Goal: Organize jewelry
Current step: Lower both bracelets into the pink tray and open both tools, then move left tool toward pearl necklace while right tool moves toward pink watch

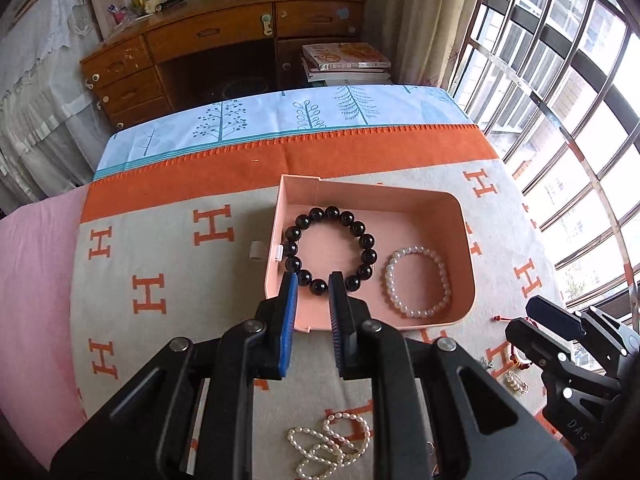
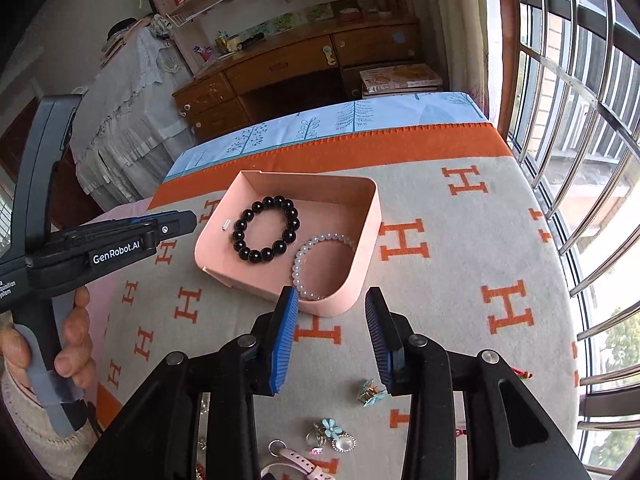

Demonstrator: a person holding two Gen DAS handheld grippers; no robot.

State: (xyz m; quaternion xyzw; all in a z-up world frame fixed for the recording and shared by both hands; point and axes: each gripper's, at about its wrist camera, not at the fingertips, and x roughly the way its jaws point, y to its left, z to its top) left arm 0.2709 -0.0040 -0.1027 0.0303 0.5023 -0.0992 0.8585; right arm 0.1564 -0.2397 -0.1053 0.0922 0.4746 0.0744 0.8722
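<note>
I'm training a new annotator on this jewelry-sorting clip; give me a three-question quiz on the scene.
1. True or false: the black round-bead bracelet lies inside the pink plastic tray.
2. Beside it in the tray lies: A) a gold chain B) a white pearl bracelet C) a watch
3. Fill in: the right gripper with blue ribbed pads holds ____.

Key: 1 true; 2 B; 3 nothing, its jaws stand apart over the blanket.
</note>
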